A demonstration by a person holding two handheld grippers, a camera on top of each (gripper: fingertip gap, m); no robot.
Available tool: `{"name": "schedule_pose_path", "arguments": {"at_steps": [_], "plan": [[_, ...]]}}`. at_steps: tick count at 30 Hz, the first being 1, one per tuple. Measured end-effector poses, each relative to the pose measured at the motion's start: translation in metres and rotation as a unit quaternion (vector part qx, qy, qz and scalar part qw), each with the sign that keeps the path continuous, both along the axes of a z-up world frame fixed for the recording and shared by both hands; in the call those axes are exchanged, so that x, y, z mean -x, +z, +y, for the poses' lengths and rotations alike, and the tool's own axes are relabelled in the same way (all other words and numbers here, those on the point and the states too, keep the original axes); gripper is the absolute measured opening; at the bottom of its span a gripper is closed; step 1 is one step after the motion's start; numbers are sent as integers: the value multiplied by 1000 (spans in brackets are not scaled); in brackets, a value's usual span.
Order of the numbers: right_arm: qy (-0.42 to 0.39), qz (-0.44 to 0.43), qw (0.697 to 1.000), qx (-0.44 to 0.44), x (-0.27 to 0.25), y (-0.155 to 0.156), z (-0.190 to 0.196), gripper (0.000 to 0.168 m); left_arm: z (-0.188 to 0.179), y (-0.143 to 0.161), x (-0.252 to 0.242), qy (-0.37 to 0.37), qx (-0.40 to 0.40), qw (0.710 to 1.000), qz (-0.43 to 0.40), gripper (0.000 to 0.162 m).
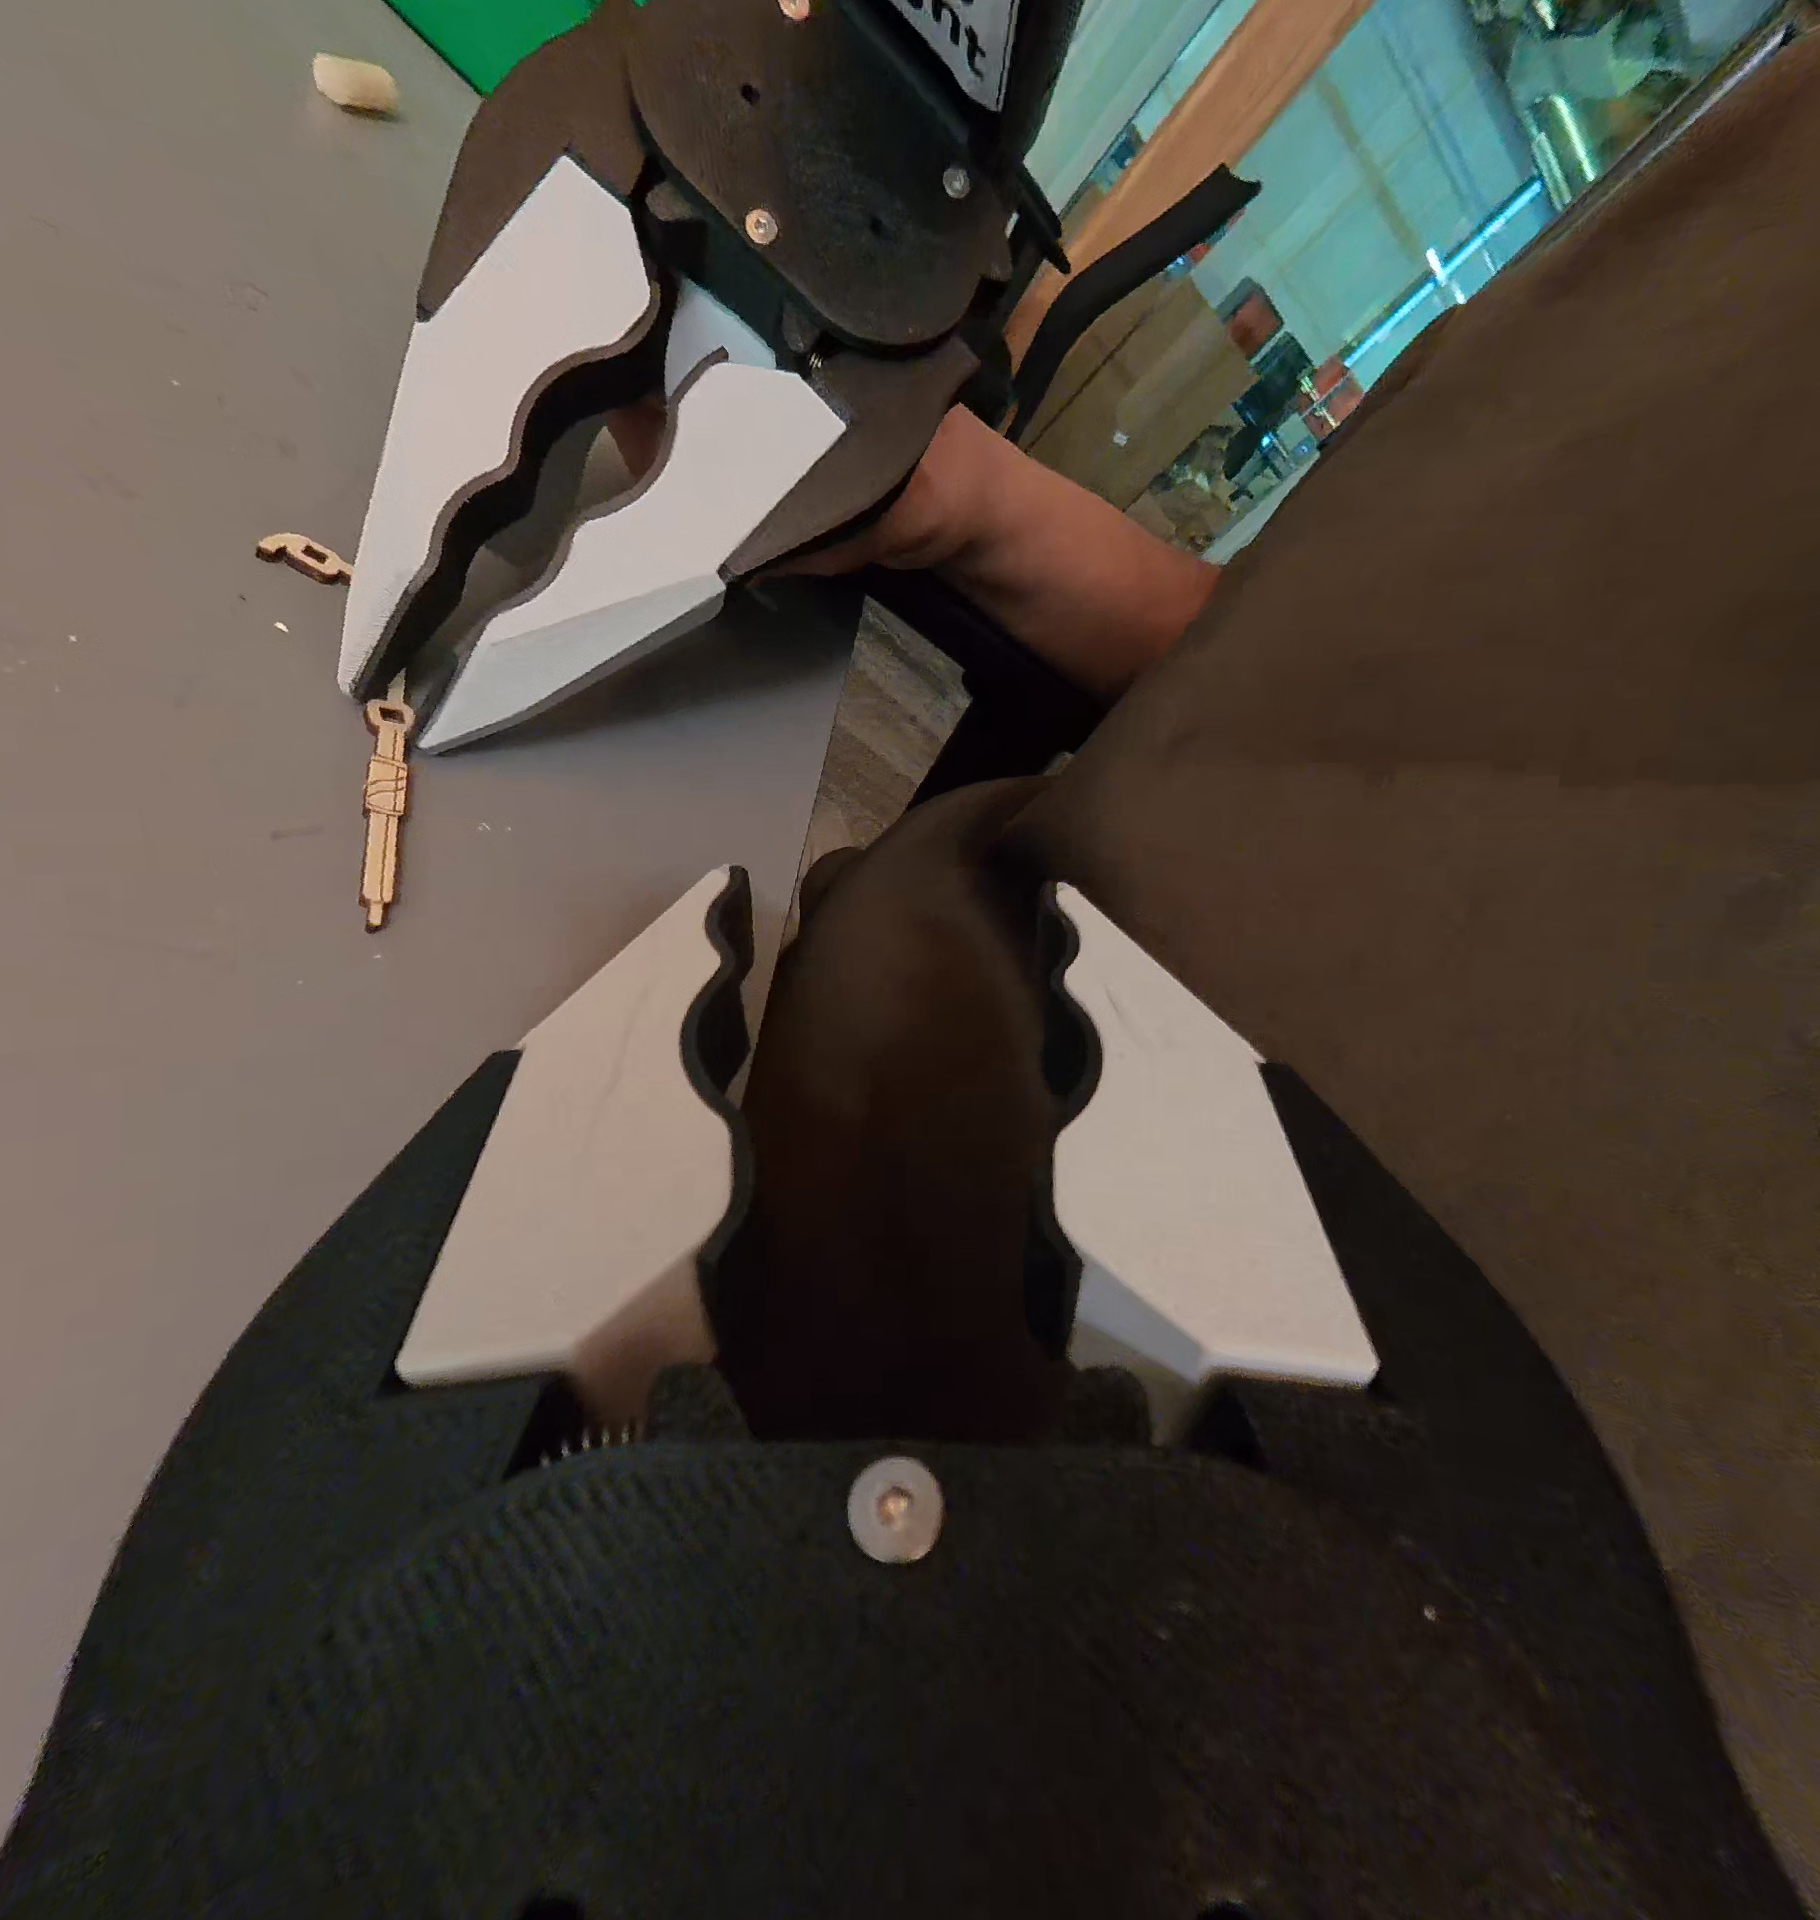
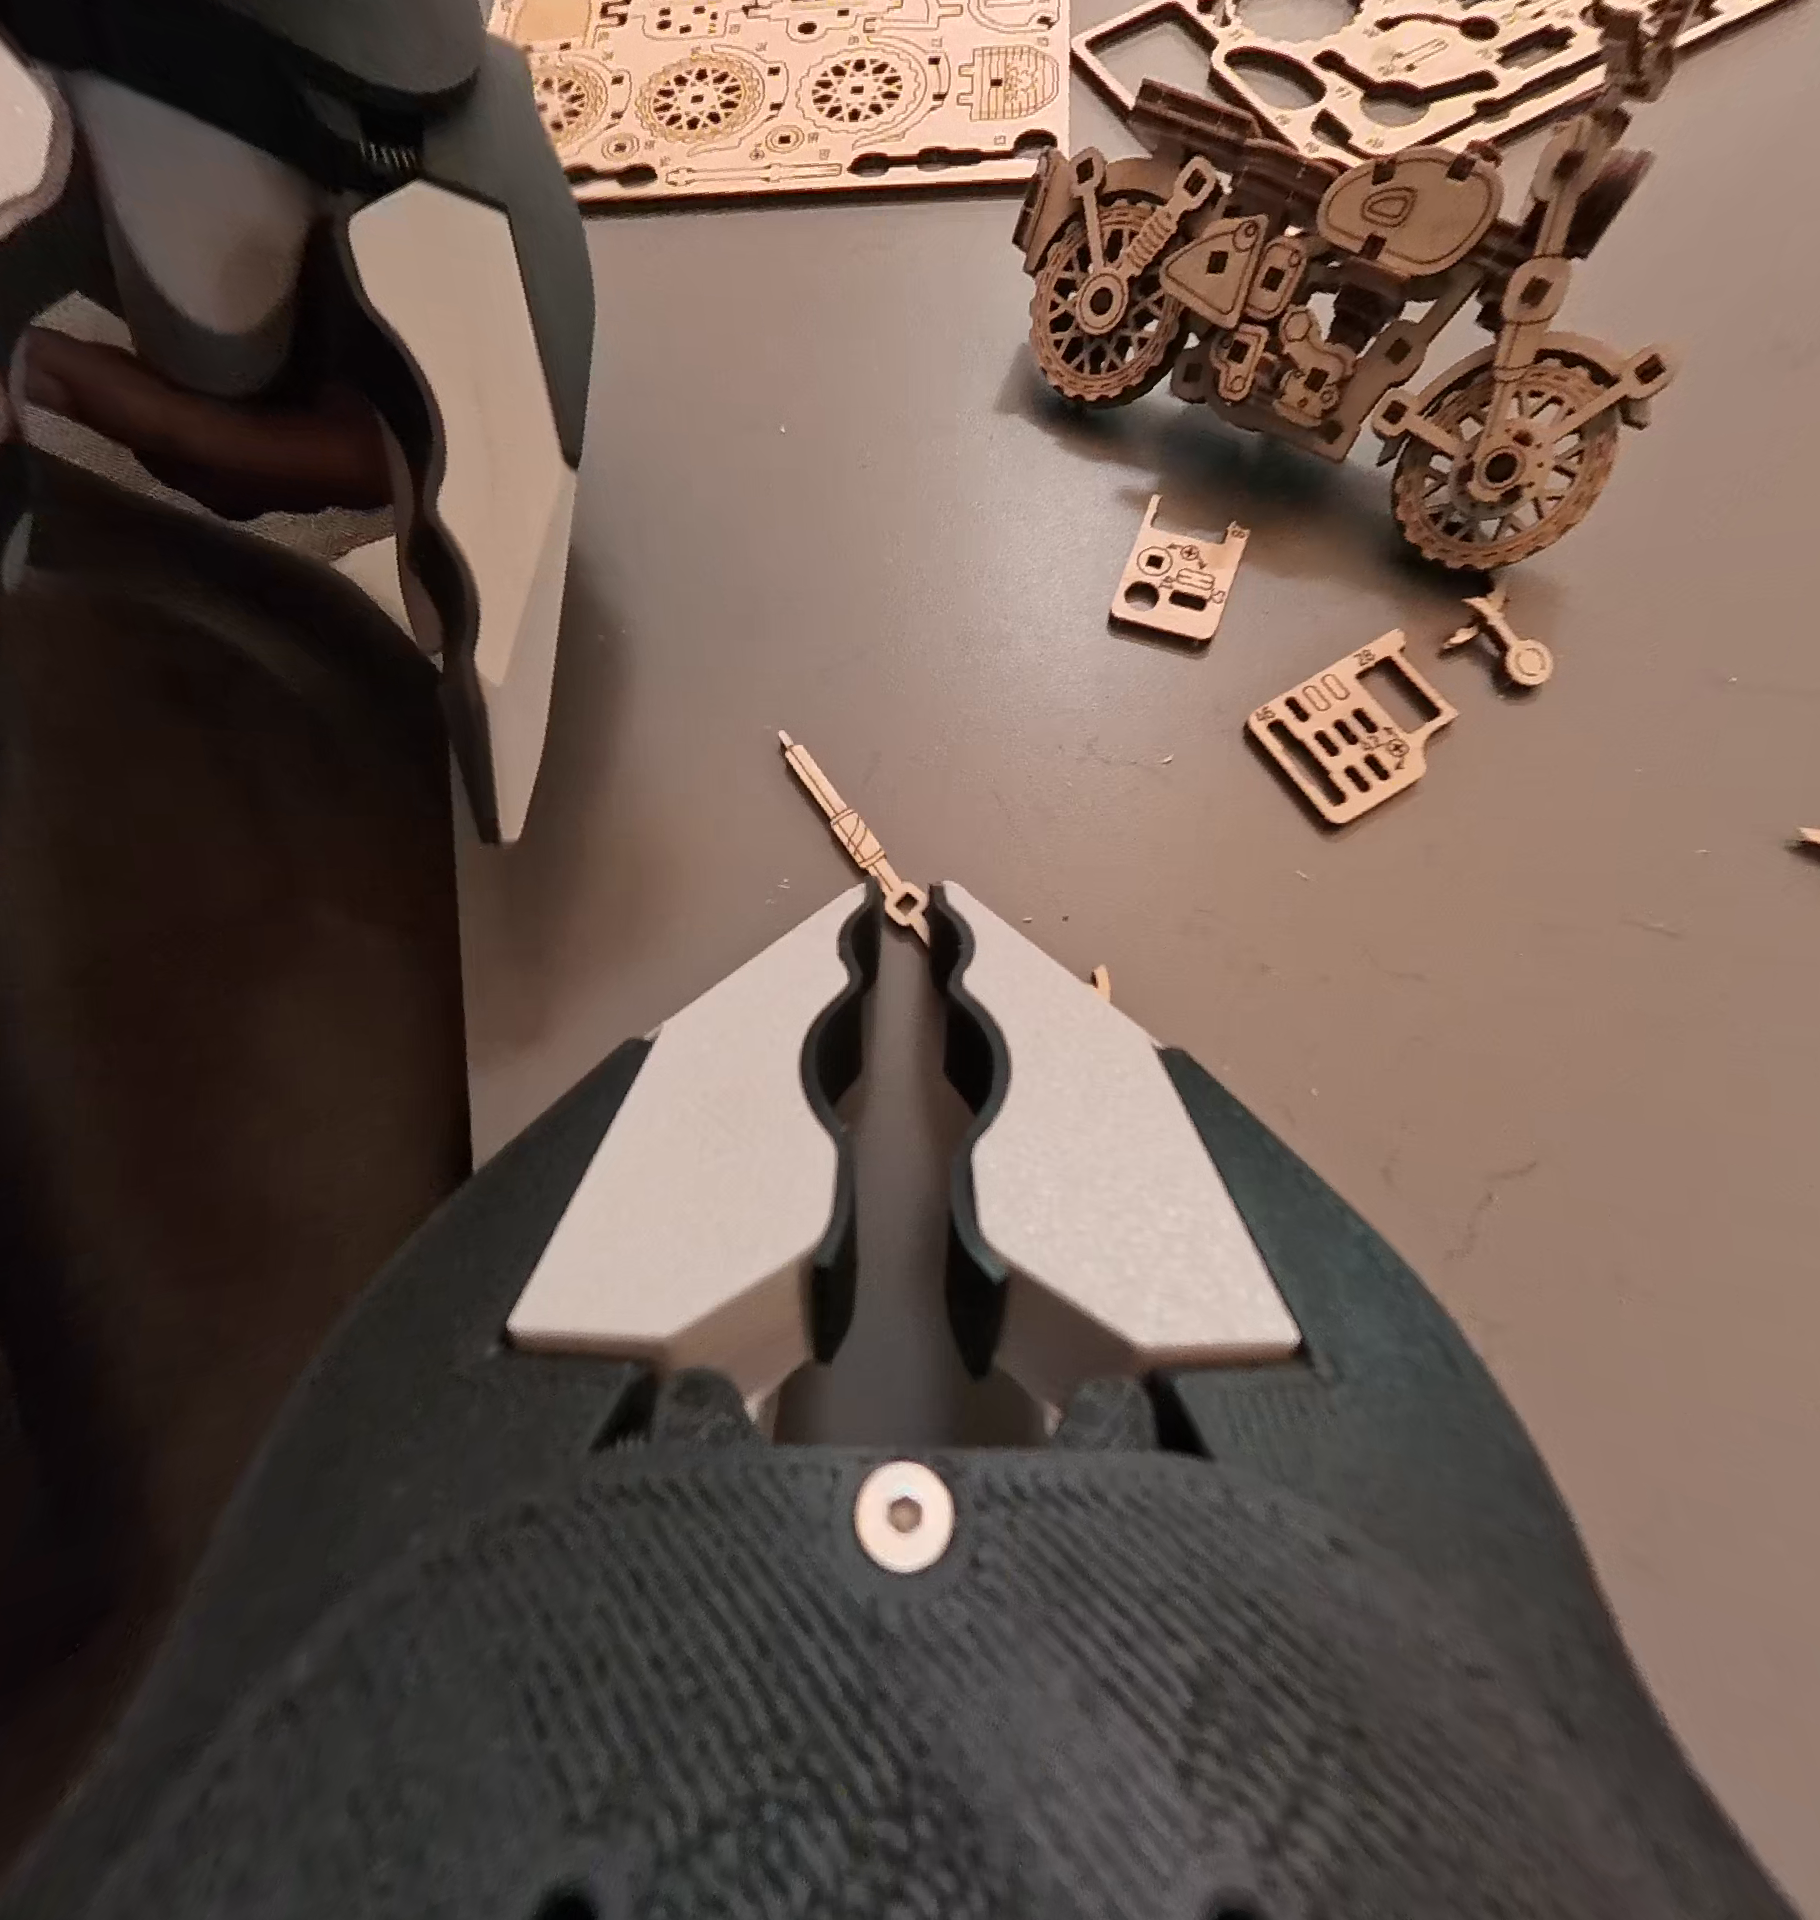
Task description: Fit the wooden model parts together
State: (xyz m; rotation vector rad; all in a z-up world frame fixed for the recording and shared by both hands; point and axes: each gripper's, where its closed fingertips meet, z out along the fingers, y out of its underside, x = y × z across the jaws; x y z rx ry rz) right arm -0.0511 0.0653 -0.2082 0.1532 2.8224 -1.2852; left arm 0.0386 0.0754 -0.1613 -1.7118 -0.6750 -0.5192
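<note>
A thin wooden rod part with a ring end lies on the grey table. My right gripper is pinched on its ring end with the jaws nearly together. It also shows in the left wrist view, tips down on the rod. My left gripper is open and empty, held at the table's near edge over dark clothing. One of its fingers shows at the upper left of the right wrist view. A part-built wooden motorcycle stands at the back right.
Two laser-cut part sheets lie at the back. Loose flat parts lie near the motorcycle. A small hooked piece and a pale lump lie on the table. A person's forearm is behind the right gripper. The part-built wooden motorcycle sits 12 cm or so from the ends of my right fingers.
</note>
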Motion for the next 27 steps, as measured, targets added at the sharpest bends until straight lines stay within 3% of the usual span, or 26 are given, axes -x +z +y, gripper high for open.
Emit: {"name": "schedule_pose_path", "arguments": {"at_steps": [6, 16, 22, 27], "plan": [[-6, 6, 1000, 16, 2, 5, 1, 16, -4, 9, -2, -14, -31, 999, -27, 47], [-52, -48, 989, 132, 14, 42, 8, 16, -10, 20, 9, 12, -62, 998, -21, 46], [-67, -26, 981, 179, 19, 62, 11, 14, -13, 22, 14, 28, -62, 998, -6, 44], [-60, -21, 984, 167, 15, 58, 10, 14, -17, 26, 21, 50, -66, 996, 14, 31]]}}
